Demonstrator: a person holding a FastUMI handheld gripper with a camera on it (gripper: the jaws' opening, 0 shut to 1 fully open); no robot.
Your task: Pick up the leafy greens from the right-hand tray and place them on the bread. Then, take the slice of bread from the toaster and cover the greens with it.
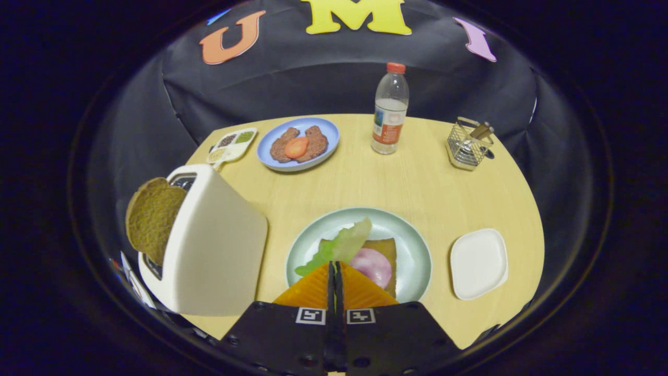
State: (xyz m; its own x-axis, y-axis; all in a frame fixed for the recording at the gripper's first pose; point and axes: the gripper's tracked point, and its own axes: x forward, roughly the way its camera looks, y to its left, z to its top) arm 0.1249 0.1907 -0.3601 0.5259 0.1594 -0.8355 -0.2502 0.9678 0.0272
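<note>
The gripper (334, 267), its orange fingers clenched together, pinches the stem end of the leafy greens (342, 245), which lie over the bread (385, 255) and a pink slice (371, 266) on the green plate (417, 245). Beside it the toaster (214, 245) holds a brown bread slice (152, 216), and a white tray (478, 263) sits right on the pale wood table (407, 177). Farther off stand a blue plate (298, 143), a bottle (390, 109) whose label is too small to read, and a wire caddy (467, 143) before the black cloth wall (313, 83).

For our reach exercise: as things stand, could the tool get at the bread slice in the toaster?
Probably yes. The bread slice stands well proud of the toaster, top exposed, nothing covering it. The tool, fingers closed together, sits over the plate and must open first.
</note>
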